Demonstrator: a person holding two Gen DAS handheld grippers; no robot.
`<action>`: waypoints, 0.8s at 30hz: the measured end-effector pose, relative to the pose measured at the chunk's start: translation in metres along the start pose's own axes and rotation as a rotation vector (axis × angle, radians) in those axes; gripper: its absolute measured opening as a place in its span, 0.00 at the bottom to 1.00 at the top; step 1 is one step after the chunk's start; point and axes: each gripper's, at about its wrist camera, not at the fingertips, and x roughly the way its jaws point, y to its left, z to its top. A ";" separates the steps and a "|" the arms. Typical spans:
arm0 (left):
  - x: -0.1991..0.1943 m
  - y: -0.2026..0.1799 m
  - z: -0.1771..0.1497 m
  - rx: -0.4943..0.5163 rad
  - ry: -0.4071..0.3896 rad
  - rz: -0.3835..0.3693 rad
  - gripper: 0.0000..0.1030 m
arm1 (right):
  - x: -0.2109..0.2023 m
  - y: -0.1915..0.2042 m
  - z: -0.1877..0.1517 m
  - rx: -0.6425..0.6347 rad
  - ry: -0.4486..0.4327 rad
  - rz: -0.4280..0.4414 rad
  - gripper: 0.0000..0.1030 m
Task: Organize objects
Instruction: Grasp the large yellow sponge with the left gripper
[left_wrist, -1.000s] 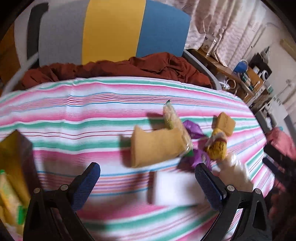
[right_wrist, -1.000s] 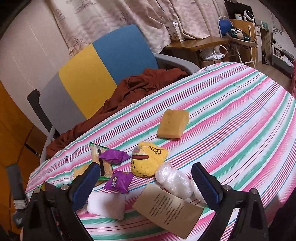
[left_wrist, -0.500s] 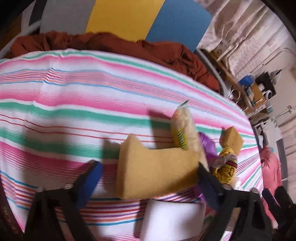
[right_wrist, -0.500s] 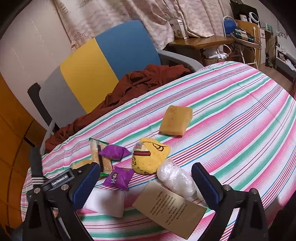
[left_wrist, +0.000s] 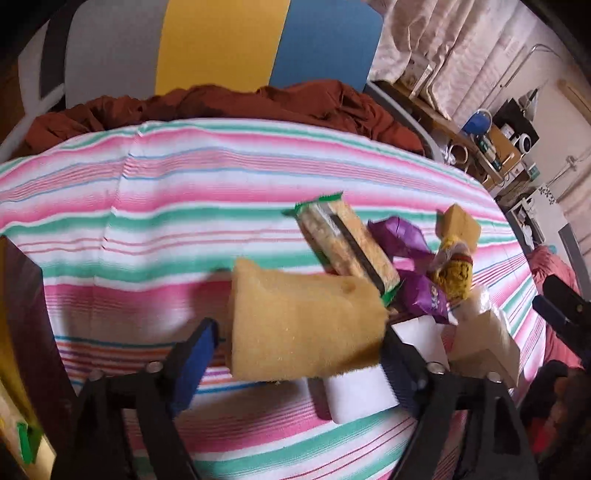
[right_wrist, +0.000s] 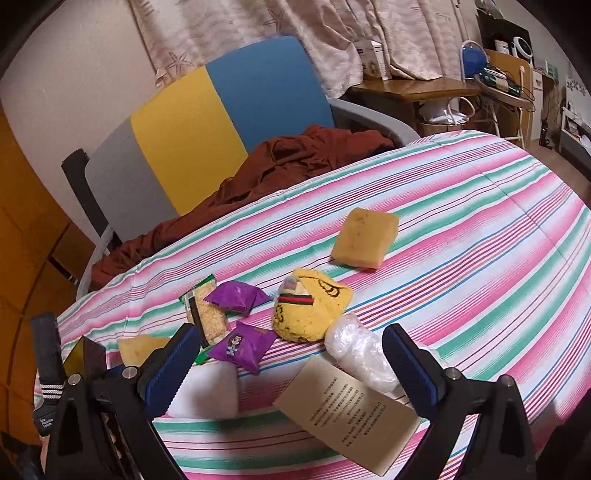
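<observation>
Left claw (left_wrist: 299, 345) seemingly pinching tan sponge (left_wrist: 301, 326) between its pads, above striped tablecloth (left_wrist: 147, 221).

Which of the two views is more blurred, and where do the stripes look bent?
Left wrist view: softer, the sponge and snack bar smeared. Right wrist view: sharper, text on the card nearly legible. In both, the fisheye curves the tablecloth stripes toward the edges.

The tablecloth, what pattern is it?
Pink, green and white stripes on the tablecloth, clearest in the right wrist view.
</observation>
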 end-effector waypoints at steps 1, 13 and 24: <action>0.002 -0.002 0.000 0.004 0.004 0.004 0.95 | 0.001 0.002 -0.001 -0.009 0.002 0.000 0.98; 0.020 0.003 0.023 -0.046 0.000 0.047 0.96 | 0.012 0.011 -0.006 -0.066 0.041 -0.033 0.98; 0.015 0.002 0.013 0.008 0.001 -0.015 0.70 | 0.009 0.038 0.012 -0.159 0.025 0.069 0.84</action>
